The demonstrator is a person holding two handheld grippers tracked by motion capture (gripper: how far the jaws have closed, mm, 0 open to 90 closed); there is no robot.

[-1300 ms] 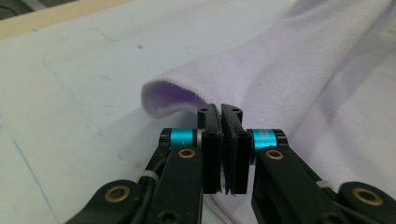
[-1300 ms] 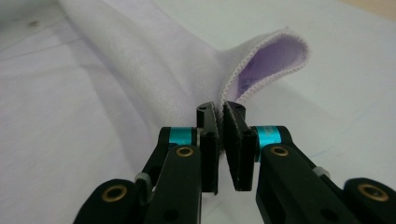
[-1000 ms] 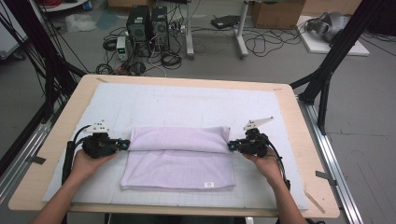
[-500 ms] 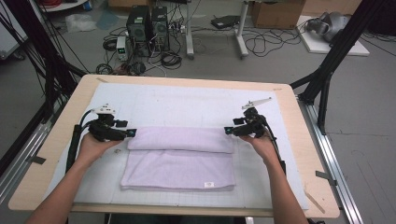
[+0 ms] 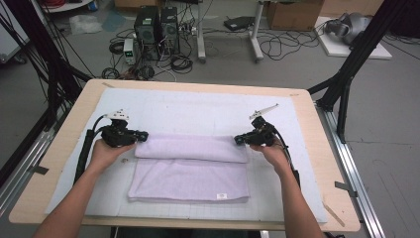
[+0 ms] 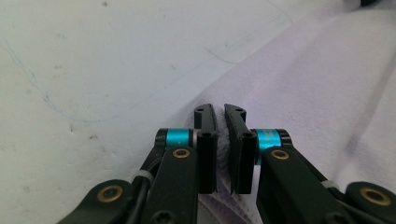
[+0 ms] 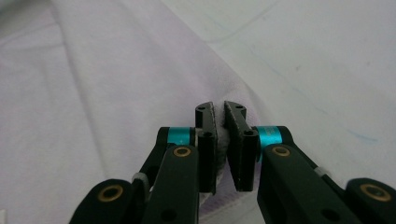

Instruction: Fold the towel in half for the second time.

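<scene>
White matting [image 5: 198,111] covers the wooden table, and the lavender towel [image 5: 190,178] lies at frame centre, long axis left to right. The left gripper [image 5: 141,135] and right gripper [image 5: 238,140] each pinch one end of its folded layer.

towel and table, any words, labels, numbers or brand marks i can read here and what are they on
No text can be read.
Small white tag at the near edge of the lilac towel: too small and blurred to read.
White mat under the towel: faint blue pen lines, no letters or numbers.
Left gripper and right gripper: no markings.
</scene>
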